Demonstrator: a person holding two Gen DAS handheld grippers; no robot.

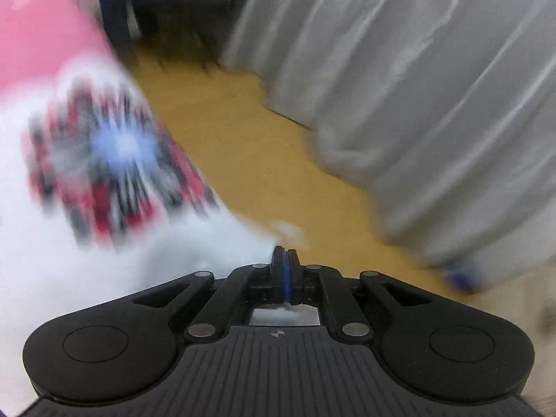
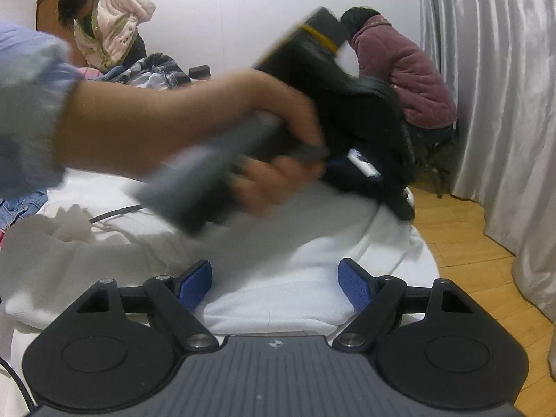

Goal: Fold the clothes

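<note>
We see the white garment w/ a red, black & blue printed graphic and a pink upper part [image 1: 104, 160] filling the left side of the left wrist view, badly blurred. Its white fabric runs right up to the tips of the left hand-held gripper [image 1: 285, 255], whose blue-padded jaws are pressed together. A small pale bit of cloth shows just past the tips, but w/ the blur we can't tell if fabric is actually pinched there. Beyond lies the yellow-brown wooden floor [image 1: 236, 146], and the silvery-grey pleated curtain [image 1: 417, 87] hangs on the right.

In the right wrist view, white ribbed fabric [image 2: 278, 278] lies spread over the bed, rumpled at left, its edge dropping toward the wooden floor [image 2: 462, 243] at right. The right hand-held gripper [image 2: 276, 283] hovers low over it w/ jaws wide apart; its blue pads [image 2: 354, 283] have only the cloth surface between them, not gripped. Above it, our hand [image 2: 271, 146] w/ a pale blue sleeve [image 2: 24, 111] holds the grey handle of the left hand-held gripper [image 2: 333, 111], blurred, tilted down toward the bed's right edge.

Further back: a person in a pale pink quilted jacket [image 2: 114, 24] at left, a person in a maroon padded jacket [image 2: 403, 69] seated by the curtain [image 2: 493, 87], and a heap of dark blue clothes [image 2: 156, 69] against the white wall.
</note>
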